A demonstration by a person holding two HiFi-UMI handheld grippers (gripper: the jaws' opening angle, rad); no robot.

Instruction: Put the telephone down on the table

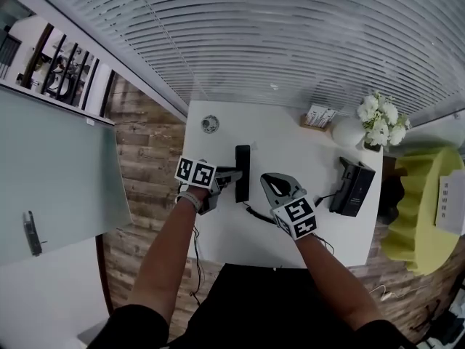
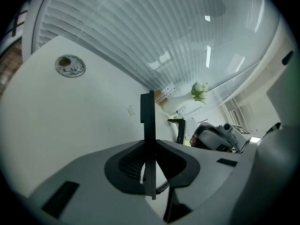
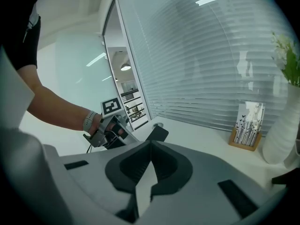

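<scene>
**A:** What do the jaws of each gripper show?

**B:** The left gripper (image 1: 234, 175) (image 2: 149, 142) has its jaws at a narrow setting. They are clamped on the flat sides of the black telephone handset (image 1: 243, 173) (image 2: 148, 111), which is seen edge-on and runs forward beyond the tips. The right gripper (image 1: 275, 180) (image 3: 150, 142) has its jaws brought together at the tips, with nothing between them.

**A:** Where is the handset?

**B:** It is over the left-centre of the white table (image 1: 290, 144), lying lengthwise away from the person. No view shows whether it touches the surface.

**A:** What surrounds it?

**B:** A yellow-green chair (image 1: 421, 217) stands past the table's right edge. The telephone base (image 1: 354, 187) sits near that edge, well apart from the handset. A white vase of white flowers (image 1: 378, 122) stands at the far right corner, with a card holder (image 1: 318, 116) just beside it. A coiled cord (image 1: 256, 214) leads from the handset's near end and passes under the right gripper. A round grommet (image 1: 210, 124) (image 2: 70, 65) is set into the far left of the table.
</scene>
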